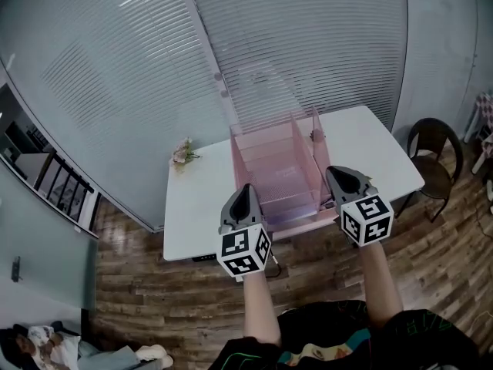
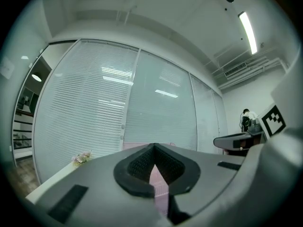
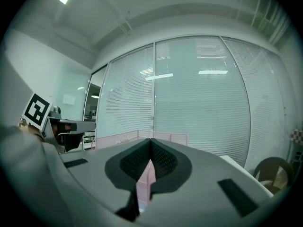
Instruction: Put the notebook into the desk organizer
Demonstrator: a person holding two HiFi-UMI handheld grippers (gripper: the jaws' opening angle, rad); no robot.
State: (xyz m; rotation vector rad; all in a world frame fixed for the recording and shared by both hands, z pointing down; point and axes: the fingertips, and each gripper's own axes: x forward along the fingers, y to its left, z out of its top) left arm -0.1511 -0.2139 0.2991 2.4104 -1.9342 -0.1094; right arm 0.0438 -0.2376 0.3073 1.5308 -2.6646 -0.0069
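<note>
Both grippers were held up level over the near edge of the white table (image 1: 199, 199), side by side and well apart. The left gripper (image 1: 246, 188) had its jaws pressed together with nothing between them. Its own view (image 2: 154, 146) showed the ribbed pads meeting at the tip, with only pink mesh visible past them. The right gripper (image 1: 332, 170) was the same, jaws pressed together and nothing pinched (image 3: 151, 140). Each had its marker cube at the rear, the left cube (image 1: 244, 251) and the right cube (image 1: 367, 219), with a bare forearm behind it.

The pink desk organizer (image 1: 277, 157) stood upright mid-table. It was open at the top, with wire-mesh walls and a divider inside. From the head view it sat between the two gripper tips and just beyond them. Its pink rim showed in the left gripper view (image 2: 137, 144) and in the right gripper view (image 3: 118, 137).

I could not tell where the notebook was; no view showed it clearly. A pale lilac patch low in the organizer's near end was too vague to call.

A small bunch of flowers (image 1: 183, 151) lay at the table's far left corner (image 2: 82, 157), apart from the organizer. A dark chair (image 1: 431, 157) stood off the table's right end (image 3: 277, 172). A glass wall with blinds (image 1: 308, 45) ran behind the table, and the floor (image 1: 154, 291) was wood.
</note>
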